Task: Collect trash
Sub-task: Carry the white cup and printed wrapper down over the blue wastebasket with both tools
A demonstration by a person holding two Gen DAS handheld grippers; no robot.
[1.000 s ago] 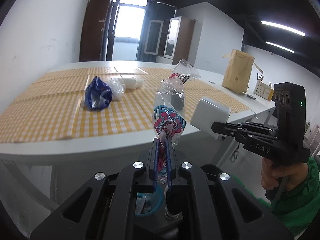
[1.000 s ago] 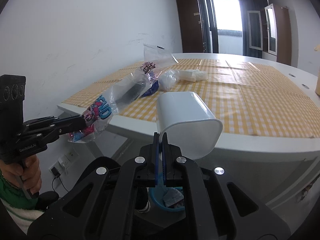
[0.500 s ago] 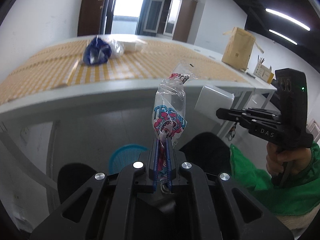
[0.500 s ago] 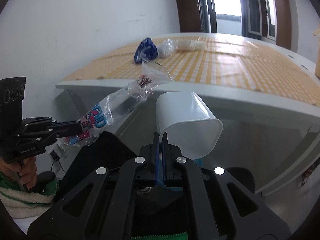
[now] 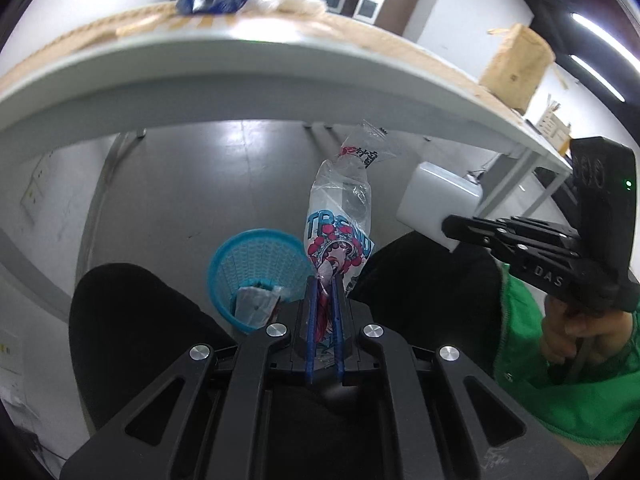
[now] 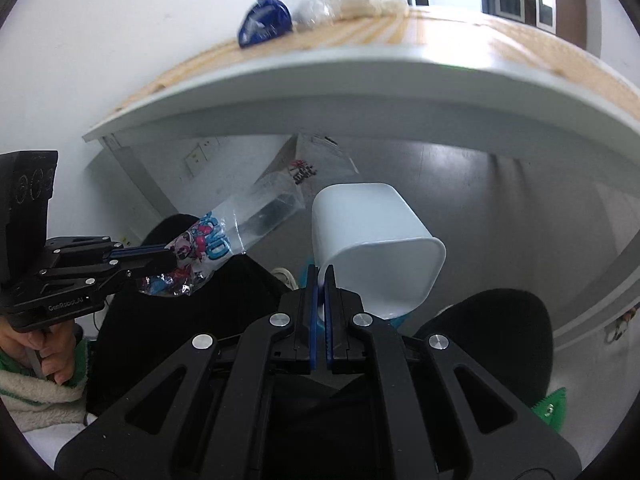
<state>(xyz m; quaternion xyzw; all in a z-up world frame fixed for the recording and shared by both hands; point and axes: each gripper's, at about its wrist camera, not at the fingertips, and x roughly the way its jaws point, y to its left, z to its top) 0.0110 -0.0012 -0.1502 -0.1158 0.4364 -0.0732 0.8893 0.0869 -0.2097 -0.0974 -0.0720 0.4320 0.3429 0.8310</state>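
My left gripper (image 5: 325, 280) is shut on a clear printed plastic bag (image 5: 340, 216), held below the table edge and just right of a blue mesh waste basket (image 5: 256, 260) on the floor. The bag also shows in the right wrist view (image 6: 224, 240), with the left gripper (image 6: 160, 258) at the left. My right gripper (image 6: 321, 270) is shut on the rim of a white plastic cup (image 6: 372, 236). In the left wrist view the cup (image 5: 438, 196) and right gripper (image 5: 452, 226) are at the right. A blue wrapper (image 6: 264, 20) lies on the table.
The white table edge (image 5: 240, 64) arches overhead. The basket holds some wrappers (image 5: 256, 304). Clear plastic trash (image 6: 320, 12) lies beside the blue wrapper. A brown paper bag (image 5: 516, 64) stands on the table at right. My dark-clothed knees (image 5: 132, 320) flank the basket.
Both grippers have dropped from table height to below the table edge, still holding the bag and the cup. The basket on the floor has come into fuller view.
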